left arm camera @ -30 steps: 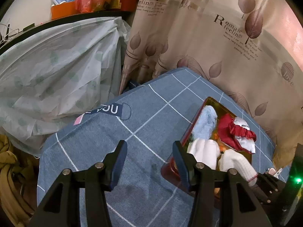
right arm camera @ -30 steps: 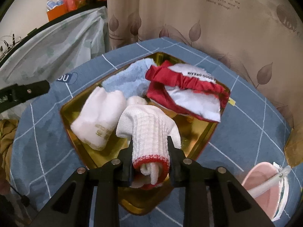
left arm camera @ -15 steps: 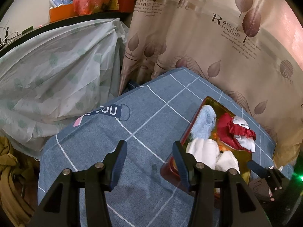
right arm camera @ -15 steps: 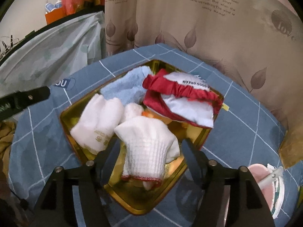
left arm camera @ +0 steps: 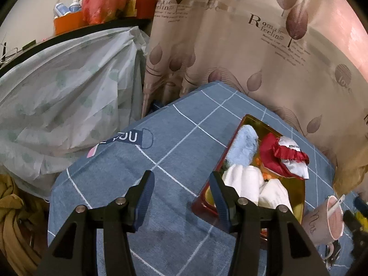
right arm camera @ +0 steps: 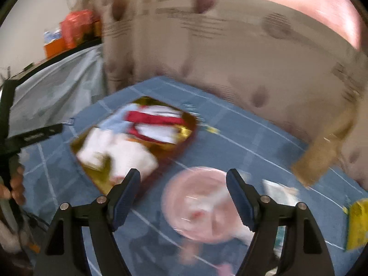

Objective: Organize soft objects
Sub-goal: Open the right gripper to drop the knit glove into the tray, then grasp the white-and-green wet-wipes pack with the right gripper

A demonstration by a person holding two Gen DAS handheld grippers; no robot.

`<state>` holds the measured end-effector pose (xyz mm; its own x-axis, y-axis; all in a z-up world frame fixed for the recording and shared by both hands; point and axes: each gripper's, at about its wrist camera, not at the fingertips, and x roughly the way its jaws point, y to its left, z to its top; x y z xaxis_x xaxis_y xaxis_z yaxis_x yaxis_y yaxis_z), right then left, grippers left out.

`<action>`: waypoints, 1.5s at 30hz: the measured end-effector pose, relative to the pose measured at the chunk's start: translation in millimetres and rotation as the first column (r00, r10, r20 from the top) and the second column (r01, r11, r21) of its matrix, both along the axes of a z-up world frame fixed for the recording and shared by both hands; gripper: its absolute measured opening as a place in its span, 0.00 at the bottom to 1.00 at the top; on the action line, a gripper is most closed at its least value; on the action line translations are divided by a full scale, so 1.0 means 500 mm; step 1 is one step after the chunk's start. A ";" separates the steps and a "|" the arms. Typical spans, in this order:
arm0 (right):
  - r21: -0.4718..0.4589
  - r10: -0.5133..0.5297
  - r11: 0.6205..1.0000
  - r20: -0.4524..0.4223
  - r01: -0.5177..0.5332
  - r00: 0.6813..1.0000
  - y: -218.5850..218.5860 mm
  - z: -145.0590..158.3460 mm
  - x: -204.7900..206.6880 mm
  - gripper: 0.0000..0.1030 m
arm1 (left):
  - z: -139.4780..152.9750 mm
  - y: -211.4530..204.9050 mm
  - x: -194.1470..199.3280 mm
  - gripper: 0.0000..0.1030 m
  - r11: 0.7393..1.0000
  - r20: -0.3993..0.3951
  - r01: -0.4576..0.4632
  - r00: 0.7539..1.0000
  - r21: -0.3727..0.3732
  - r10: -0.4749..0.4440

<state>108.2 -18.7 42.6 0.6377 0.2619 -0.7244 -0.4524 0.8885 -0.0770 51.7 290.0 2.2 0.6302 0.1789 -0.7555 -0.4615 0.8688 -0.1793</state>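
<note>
Two tools stand spread and empty: the left tool (left arm camera: 180,191) hovers over the counter (left arm camera: 128,177) beside the gold tray (left arm camera: 299,197) holding socks (left arm camera: 248,181), the right tool (right arm camera: 182,189) above a pink cup (right arm camera: 202,204).

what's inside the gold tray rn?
In the gold tray: light blue cloth, red-and-white garment, white socks. Something orange shows between them; the rest of it and most of the tray floor are covered.

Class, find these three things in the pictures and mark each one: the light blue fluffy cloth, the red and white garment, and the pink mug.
light blue fluffy cloth (left arm camera: 245,146), left wrist view, middle of its fluffy body
red and white garment (left arm camera: 286,158), left wrist view, on its red gathered band
pink mug (left arm camera: 322,224), left wrist view, on its outer wall
</note>
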 end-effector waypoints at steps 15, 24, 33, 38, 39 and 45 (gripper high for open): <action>-0.105 -0.307 0.949 -0.078 0.298 0.948 -0.305 -0.095 0.082 0.87 | 0.004 -0.043 0.006 0.49 0.995 -0.005 0.058 0.998 0.087 -0.058; -0.128 -0.309 0.947 -0.122 0.294 0.943 -0.313 -0.166 0.125 0.92 | -0.002 -0.088 0.013 0.49 0.978 -0.014 0.135 0.991 0.158 -0.134; -0.091 -0.283 0.958 -0.191 0.271 0.940 -0.298 -0.218 0.188 0.92 | -0.004 -0.140 0.020 0.50 0.949 -0.029 0.210 0.977 0.233 -0.209; -0.023 -0.321 0.945 -0.243 0.326 0.915 -0.337 -0.221 0.203 0.62 | 0.004 -0.172 0.020 0.50 0.934 -0.033 0.262 0.965 0.242 -0.262; -0.037 -0.335 0.941 -0.233 0.336 0.913 -0.347 -0.221 0.203 0.62 | 0.005 -0.183 0.019 0.50 0.929 -0.036 0.280 0.959 0.243 -0.280; -0.029 -0.410 0.910 -0.213 0.414 0.887 -0.429 -0.214 0.182 0.60 | 0.030 -0.261 0.010 0.50 0.886 -0.034 0.397 0.915 0.240 -0.401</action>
